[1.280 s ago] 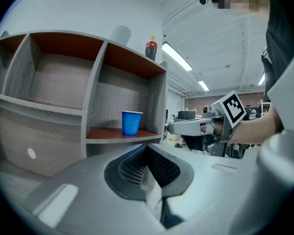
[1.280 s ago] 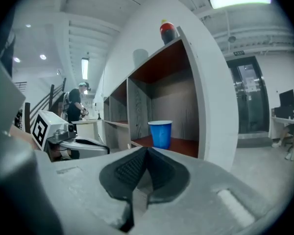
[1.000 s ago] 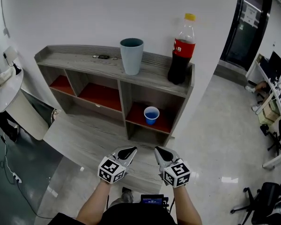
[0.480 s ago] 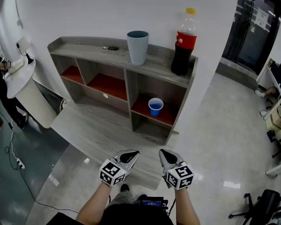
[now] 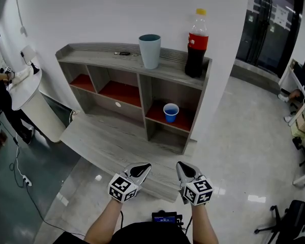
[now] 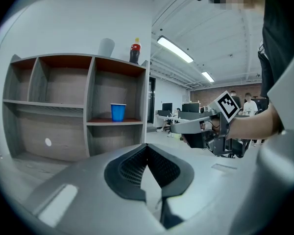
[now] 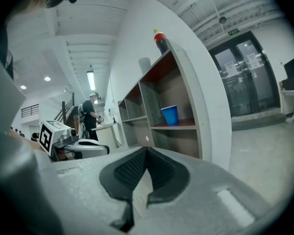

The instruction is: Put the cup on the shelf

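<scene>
Head view, with both gripper views. A grey wood-grain shelf unit (image 5: 170,74) with red-floored compartments is standing against a white wall. The small blue plastic cup (image 5: 171,112) is sitting upright on the red floor of the upper compartment in the unit's right-hand column, with nothing beside it. On the top board a tall pale grey-blue tumbler (image 5: 150,51) is standing near the middle. A dark cola bottle with a red label and yellow cap (image 5: 195,44) is standing near the right end, apart from the tumbler. A small dark slender object (image 5: 123,53), too small to identify, is lying left of the tumbler. A low grey wooden platform (image 5: 112,146) is stretching across the floor in front of the unit.

The left gripper (image 5: 141,165) and the right gripper (image 5: 182,164) are hovering side by side at the bottom of the head view, over the platform's near edge and well apart from the cup. Both are pointing toward the shelf. In each gripper view the jaw tips are meeting with nothing between them, so both tongs are closed and empty. The blue cup is showing beyond the jaws in both views.
</scene>
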Demonstrator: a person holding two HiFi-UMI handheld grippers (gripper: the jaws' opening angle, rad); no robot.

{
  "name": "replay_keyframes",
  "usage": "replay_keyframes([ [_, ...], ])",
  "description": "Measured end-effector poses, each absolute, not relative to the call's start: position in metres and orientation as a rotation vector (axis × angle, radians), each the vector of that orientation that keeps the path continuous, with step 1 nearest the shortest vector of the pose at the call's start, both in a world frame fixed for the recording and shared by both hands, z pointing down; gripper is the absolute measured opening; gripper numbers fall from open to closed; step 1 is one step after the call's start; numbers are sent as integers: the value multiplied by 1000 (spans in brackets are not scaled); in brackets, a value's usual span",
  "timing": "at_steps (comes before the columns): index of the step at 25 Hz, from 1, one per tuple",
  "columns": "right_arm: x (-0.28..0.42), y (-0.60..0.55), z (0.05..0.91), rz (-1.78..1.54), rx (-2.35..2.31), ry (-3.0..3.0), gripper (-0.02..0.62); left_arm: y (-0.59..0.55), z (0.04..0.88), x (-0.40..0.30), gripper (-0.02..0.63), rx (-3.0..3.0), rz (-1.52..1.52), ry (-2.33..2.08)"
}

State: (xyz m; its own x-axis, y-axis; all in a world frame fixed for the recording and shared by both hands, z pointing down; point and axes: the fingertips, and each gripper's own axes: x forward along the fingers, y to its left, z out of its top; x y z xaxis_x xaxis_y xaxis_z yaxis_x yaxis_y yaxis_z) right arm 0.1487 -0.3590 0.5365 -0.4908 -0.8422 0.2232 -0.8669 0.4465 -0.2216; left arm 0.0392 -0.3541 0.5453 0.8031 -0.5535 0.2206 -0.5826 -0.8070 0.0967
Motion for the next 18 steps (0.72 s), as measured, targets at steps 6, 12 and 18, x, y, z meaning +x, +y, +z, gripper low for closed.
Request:
replay_keyframes([
  [6, 133, -334, 530, 429, 1596, -2582, 2, -328, 549, 12, 2, 2818, 265, -920],
  [12, 119, -289, 531, 392, 1588, -2535, 2, -292, 558, 0, 2, 2825, 266, -905],
  [18, 118, -253, 527, 362, 1617, -2490, 2, -262, 559, -2, 2, 2826, 224, -867],
])
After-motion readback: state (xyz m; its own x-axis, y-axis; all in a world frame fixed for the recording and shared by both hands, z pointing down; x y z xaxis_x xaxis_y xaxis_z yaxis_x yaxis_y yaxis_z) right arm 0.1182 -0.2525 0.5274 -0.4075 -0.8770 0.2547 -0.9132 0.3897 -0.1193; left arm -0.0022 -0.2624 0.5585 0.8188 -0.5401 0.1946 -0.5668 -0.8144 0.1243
